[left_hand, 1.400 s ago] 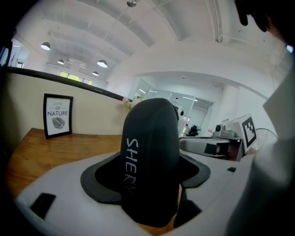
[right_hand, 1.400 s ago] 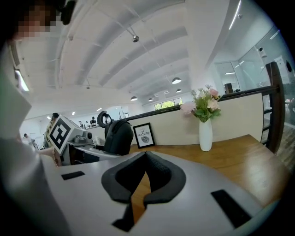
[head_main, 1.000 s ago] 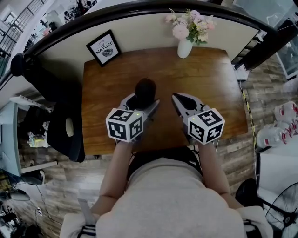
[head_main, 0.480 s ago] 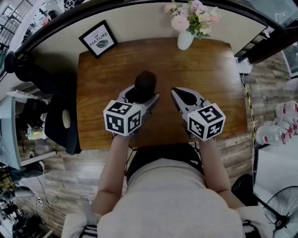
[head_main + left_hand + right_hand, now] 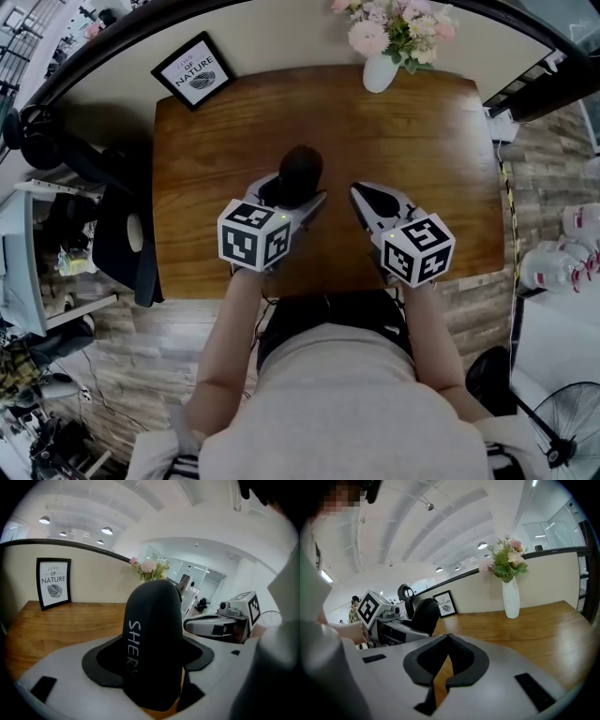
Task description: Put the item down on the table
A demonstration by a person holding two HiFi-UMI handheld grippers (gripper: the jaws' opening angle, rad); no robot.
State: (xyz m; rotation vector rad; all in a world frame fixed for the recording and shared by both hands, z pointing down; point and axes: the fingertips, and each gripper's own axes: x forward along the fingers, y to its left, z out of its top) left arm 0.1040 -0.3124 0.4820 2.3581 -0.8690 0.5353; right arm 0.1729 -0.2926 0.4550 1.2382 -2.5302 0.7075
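1. Brown wooden surface runs from the person's waist to a cream wall, with 2 grippers held over its near half.
2. Nearest the person, the left gripper, carrying its marker cube, is clamped on a dark rounded item, with the jaws pressing its 2 sides.
3. That item stands upright over the middle of the surface, with white letters "SHERY" running down its side. I cannot tell whether its base touches the wood.
4. Just beside it, the right gripper has its jaws drawn together with only a sliver of gap, and nothing is between them.
5. Farther back, a framed print sits by the wall at the left corner, and a white vase of pink flowers stands toward the right.
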